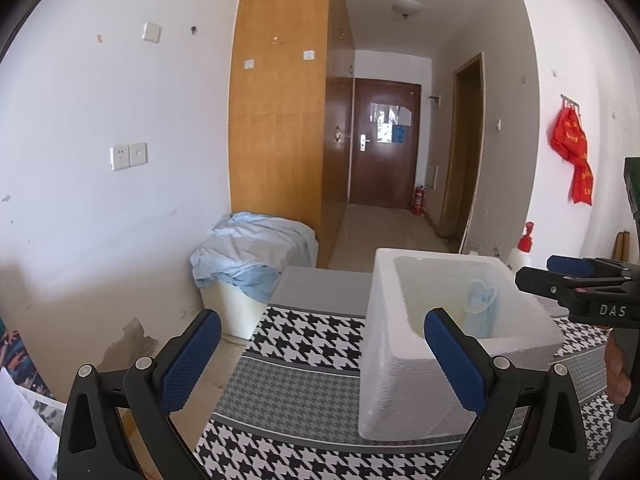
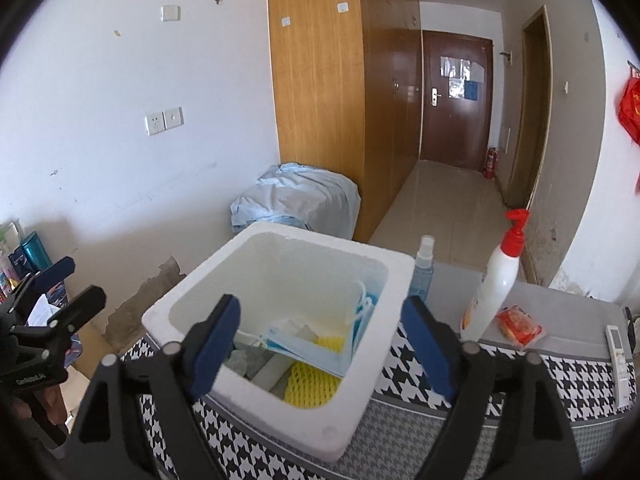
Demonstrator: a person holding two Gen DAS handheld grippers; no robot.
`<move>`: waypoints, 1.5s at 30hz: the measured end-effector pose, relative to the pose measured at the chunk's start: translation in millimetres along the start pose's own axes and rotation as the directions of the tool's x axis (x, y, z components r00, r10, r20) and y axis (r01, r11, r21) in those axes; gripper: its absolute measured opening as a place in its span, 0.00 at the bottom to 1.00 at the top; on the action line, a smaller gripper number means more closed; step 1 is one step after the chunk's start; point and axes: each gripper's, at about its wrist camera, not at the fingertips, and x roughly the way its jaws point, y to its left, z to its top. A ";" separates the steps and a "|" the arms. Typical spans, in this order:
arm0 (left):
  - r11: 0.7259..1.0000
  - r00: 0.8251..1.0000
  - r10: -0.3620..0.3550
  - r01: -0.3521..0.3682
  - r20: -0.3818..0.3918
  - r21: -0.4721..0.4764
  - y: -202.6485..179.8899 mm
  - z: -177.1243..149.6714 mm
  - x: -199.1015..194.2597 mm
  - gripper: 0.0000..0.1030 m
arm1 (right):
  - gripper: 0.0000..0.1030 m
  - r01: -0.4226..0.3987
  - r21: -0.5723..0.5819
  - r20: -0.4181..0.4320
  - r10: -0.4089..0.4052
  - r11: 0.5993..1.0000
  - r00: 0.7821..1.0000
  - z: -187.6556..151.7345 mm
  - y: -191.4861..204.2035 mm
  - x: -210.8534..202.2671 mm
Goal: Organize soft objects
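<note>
Masks [image 2: 308, 346] inside foam box [image 2: 360, 258]

White painted walls [image 1: 80, 120] carry wall sockets [image 1: 129, 156] and a light switch [image 2: 171, 13]. A tall light-wood wardrobe [image 2: 316, 80] adjoins a dark brown entrance door [image 1: 384, 140] at the end of a beige tiled floor [image 2: 444, 208]. A red fire extinguisher [image 1: 419, 200] stands beside the door.
</note>
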 end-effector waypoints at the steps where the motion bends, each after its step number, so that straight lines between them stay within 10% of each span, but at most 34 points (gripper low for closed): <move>1: 1.000 1.000 -0.007 0.007 0.002 0.001 -1.9 -0.1 -1.5 0.99 | 0.88 0.003 0.000 0.009 -0.003 1.000 1.000 -1.5 -0.4 -3.9; 45: 0.980 0.967 -0.197 0.187 0.162 0.075 -74.5 -41.2 -91.7 0.99 | 0.99 0.133 0.045 0.245 -0.140 0.990 0.959 -108.8 -12.3 -133.4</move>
